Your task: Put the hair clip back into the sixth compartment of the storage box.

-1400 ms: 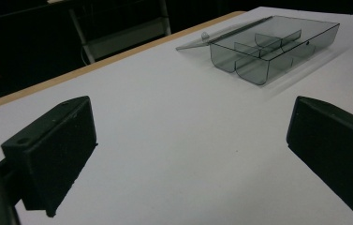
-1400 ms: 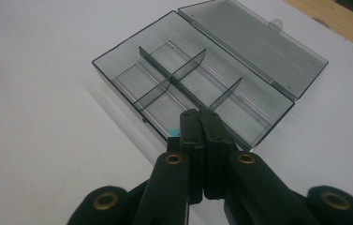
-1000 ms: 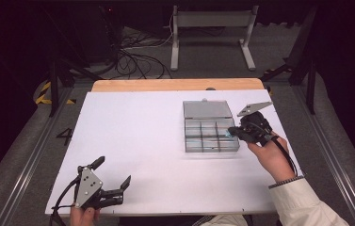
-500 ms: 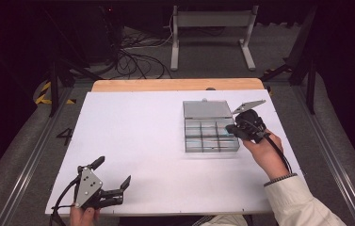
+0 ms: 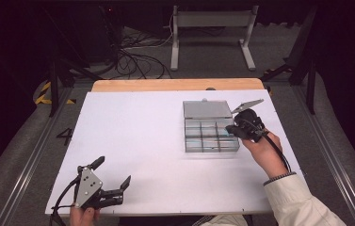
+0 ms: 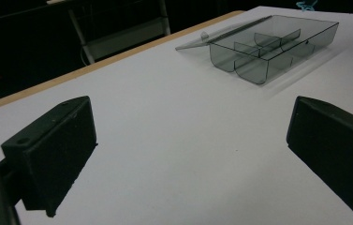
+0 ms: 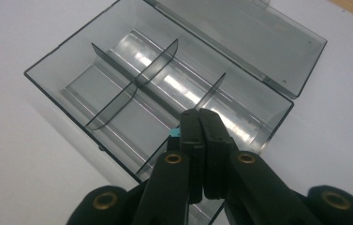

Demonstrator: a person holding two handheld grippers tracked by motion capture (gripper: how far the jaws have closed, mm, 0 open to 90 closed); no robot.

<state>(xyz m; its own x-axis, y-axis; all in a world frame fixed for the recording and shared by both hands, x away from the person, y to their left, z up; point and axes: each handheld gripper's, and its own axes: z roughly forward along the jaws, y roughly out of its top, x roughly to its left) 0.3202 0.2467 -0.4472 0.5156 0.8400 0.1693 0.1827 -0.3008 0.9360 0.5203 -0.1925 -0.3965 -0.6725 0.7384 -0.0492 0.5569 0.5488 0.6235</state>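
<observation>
Smoky clear plastic organiser box (image 5: 211, 136) sits on the white table top (image 5: 151, 141), right of centre, w/ its lid (image 5: 206, 109) swung open flat on the far side. Thin dividers split it into compartments; in the right gripper view (image 7: 155, 89) the ones that show look bare.

Right gripper (image 5: 235, 128) hangs over the box's right edge, tips just inside the near-right compartment. Jaws clenched tight, pressed together; a small teal bit (image 7: 174, 134) peeks out beside the left jaw, too hidden to say what it is or whether it's pinched. Grey plate on top sticks out to the far right.

Left gripper (image 5: 113, 180) rests at the near-left corner of the table, well apart from the box, jaws spread wide w/ nothing betw. them; left gripper view shows just bare table betw. the pads and the box (image 6: 268, 47) far off.

Nothing on the table betw. the two grippers. Wooden strip (image 5: 175, 84) runs along the far table edge. Beyond it: cable tangle (image 5: 133, 56) on the floor, a white metal stand (image 5: 213, 33). Writing: a "4" (image 5: 65, 136) marked on the floor, left of the table.
</observation>
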